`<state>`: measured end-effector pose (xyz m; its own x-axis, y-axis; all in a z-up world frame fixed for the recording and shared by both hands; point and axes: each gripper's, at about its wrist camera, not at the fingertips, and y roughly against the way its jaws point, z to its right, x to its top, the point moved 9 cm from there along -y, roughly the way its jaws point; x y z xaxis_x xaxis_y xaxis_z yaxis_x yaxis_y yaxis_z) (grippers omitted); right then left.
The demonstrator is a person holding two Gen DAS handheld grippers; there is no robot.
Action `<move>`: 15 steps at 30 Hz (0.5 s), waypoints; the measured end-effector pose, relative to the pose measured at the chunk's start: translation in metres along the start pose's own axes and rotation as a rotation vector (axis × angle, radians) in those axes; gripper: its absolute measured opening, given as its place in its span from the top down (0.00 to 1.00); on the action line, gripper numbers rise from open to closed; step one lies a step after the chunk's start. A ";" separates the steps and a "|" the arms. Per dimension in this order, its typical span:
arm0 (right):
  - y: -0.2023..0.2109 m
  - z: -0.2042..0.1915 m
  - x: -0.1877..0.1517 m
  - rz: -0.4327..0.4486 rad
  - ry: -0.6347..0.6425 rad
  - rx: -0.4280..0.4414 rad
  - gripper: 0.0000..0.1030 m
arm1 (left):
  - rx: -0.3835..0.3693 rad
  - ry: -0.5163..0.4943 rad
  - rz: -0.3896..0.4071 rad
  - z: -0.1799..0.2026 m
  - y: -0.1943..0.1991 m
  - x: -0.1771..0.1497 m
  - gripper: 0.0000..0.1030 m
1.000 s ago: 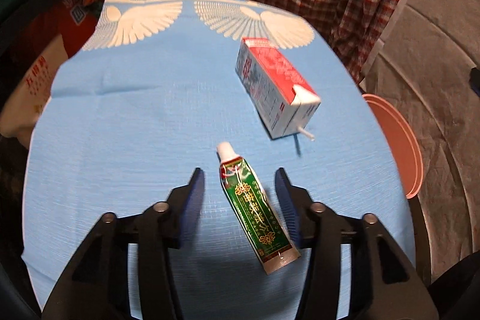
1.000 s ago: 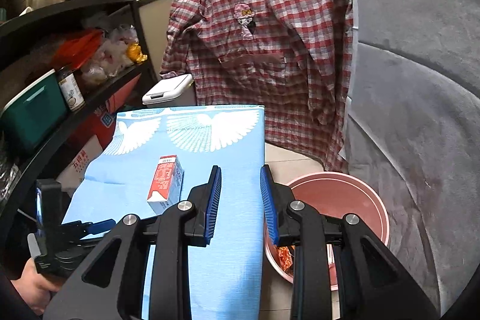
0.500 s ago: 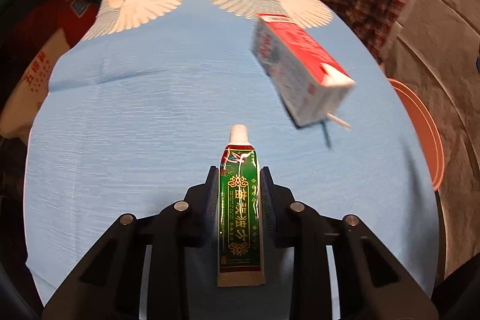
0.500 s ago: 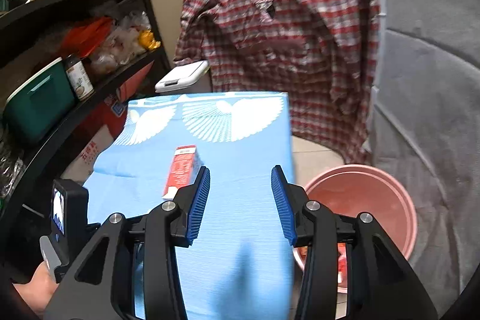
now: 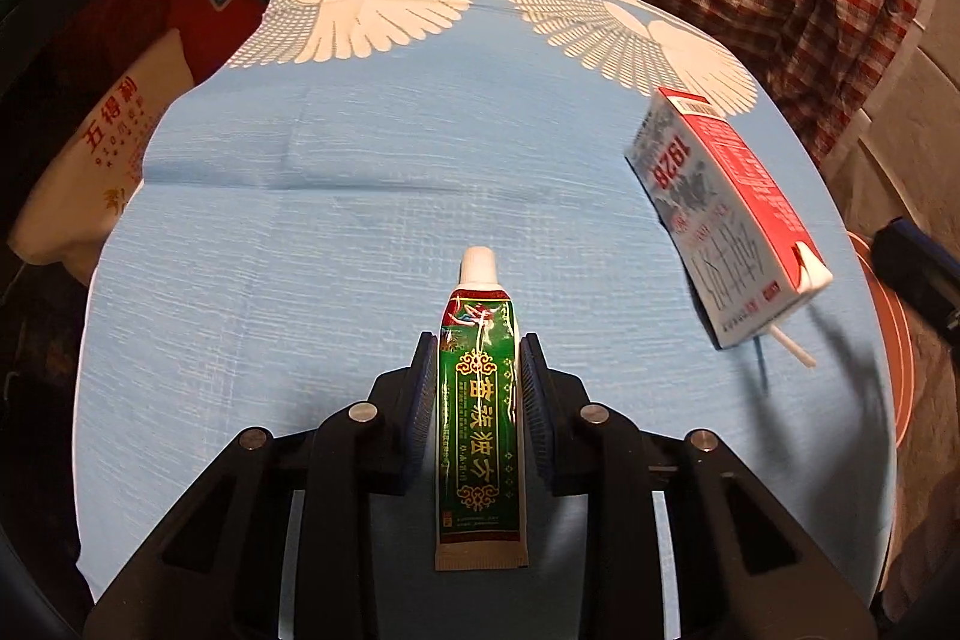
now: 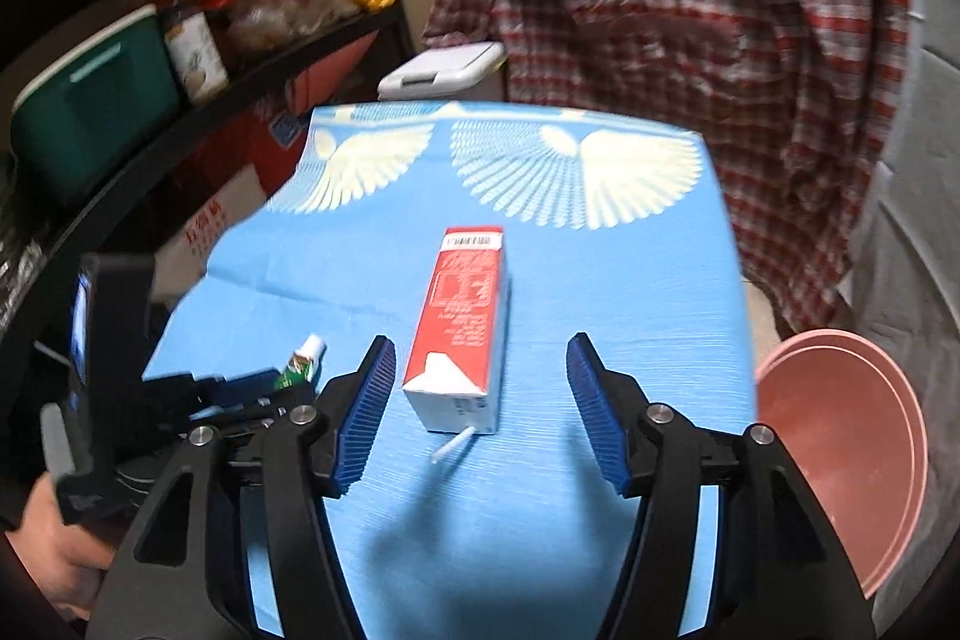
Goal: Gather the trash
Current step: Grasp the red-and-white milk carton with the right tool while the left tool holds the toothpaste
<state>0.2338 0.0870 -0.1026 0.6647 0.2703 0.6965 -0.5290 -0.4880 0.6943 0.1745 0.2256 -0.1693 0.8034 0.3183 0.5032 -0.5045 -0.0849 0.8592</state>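
Left claw [image 5: 477,358] is clamped down on the green tube [image 5: 480,418], pads pressing both its sides about halfway along, white cap pointing to 12 o'clock and the crimped tail sticking back between the claw's arms. Can't tell if the tube is lifted off the blue cloth on the worktop [image 5: 360,232] or resting on it.

The red and white milk carton [image 5: 726,220] lies on its side at roughly 2 o'clock from the tube, well apart from it, with a white straw [image 5: 792,343] poking out of its near end.

In the right wrist view, the right claw [image 6: 480,403] is spread wide and has nothing in it. The carton [image 6: 459,322] sits just ahead between the pads, closer to the left one, not touching either.

The pink basin [image 6: 840,460] is off the worktop's edge at about 4 o'clock, with a plaid shirt [image 6: 690,10] hanging at 12.
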 end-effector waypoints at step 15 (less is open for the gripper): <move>-0.039 -0.002 -0.013 -0.087 0.059 -0.026 0.62 | 0.019 0.038 -0.010 -0.004 0.000 0.008 0.73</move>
<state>0.2447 0.1044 -0.1385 0.6771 0.3594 0.6421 -0.4847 -0.4388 0.7567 0.1796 0.2322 -0.1656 0.7958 0.3548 0.4908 -0.4901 -0.0988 0.8661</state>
